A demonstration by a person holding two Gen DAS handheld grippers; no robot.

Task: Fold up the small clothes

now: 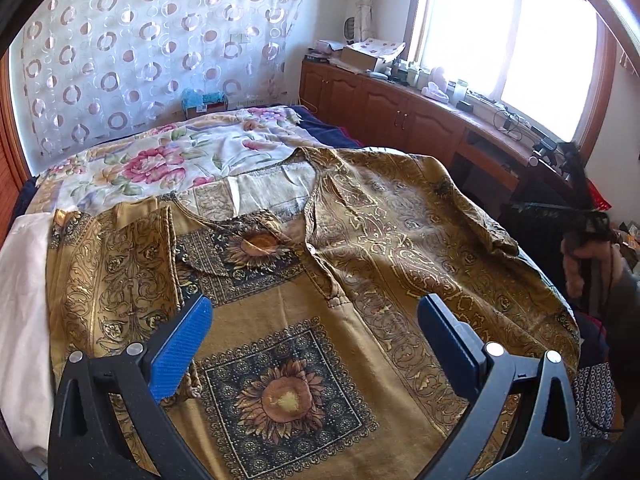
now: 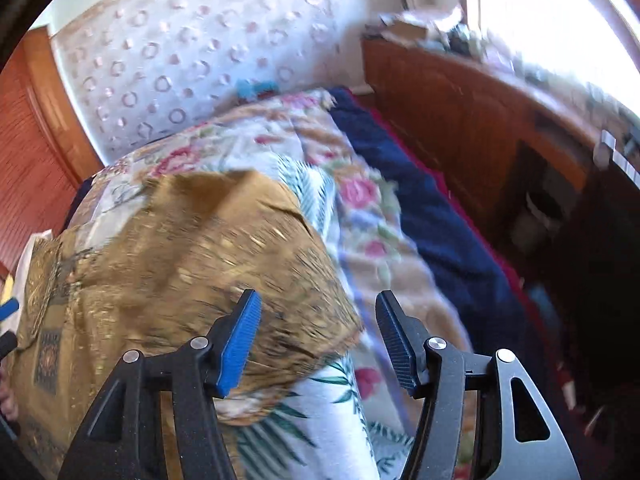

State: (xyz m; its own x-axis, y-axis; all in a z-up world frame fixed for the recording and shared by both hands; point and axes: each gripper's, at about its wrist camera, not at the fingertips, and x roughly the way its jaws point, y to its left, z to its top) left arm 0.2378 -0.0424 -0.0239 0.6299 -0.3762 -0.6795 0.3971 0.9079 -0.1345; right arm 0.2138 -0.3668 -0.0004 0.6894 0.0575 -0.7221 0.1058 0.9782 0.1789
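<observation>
A gold-brown patterned shirt (image 1: 360, 240) with sunflower squares lies spread on the bed, collar away from me; its left sleeve (image 1: 116, 264) is folded over the body. My left gripper (image 1: 314, 312) is open above the shirt's chest, holding nothing. In the blurred right wrist view the shirt's right sleeve and side (image 2: 192, 248) lie on the floral bedspread (image 2: 360, 208). My right gripper (image 2: 318, 312) is open and empty just above the sleeve's edge. The left gripper's blue fingertip shows at the far left (image 2: 9, 307).
The floral bedspread (image 1: 168, 156) covers the bed over a dark blue blanket (image 2: 420, 208). A white cloth (image 1: 22, 300) lies left of the shirt. A wooden cabinet (image 1: 384, 108) with clutter runs under the window at right. A patterned curtain (image 1: 140, 48) hangs behind.
</observation>
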